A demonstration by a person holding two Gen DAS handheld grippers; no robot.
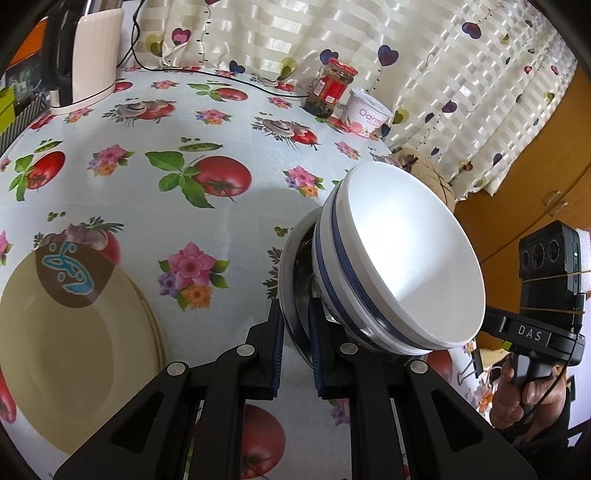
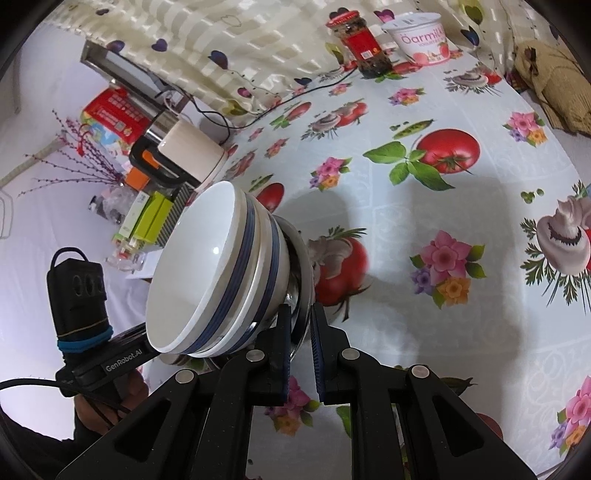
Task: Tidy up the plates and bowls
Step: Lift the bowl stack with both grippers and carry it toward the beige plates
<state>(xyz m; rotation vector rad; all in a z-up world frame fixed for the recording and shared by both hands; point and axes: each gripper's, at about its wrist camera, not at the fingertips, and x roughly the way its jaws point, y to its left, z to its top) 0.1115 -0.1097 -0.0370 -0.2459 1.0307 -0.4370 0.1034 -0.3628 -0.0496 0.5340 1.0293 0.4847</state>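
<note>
Black gripper fingers fill the near edge of both views. Seen from the left wrist, the left gripper (image 1: pixel 297 332) is clenched on the rim of a steel bowl (image 1: pixel 291 258), pads on either side of its thin edge. Seen from the right wrist, the right gripper (image 2: pixel 301 336) is clenched on the opposite side of that same rim. Two white bowls with blue bands (image 1: pixel 399 254) sit nested inside the steel bowl, and the whole stack appears lifted clear of the counter (image 1: pixel 155 122), which wears a cloth printed with tomatoes and flowers. On the near left of the counter lies a stack of cream plates (image 1: pixel 74 369). Far across, by the curtain (image 1: pixel 332 33), stand a red-lidded jar (image 1: pixel 330 88) and a yogurt tub (image 1: pixel 367 112), just beside each other. A kettle (image 1: pixel 92 55) stands at the far left.
</note>
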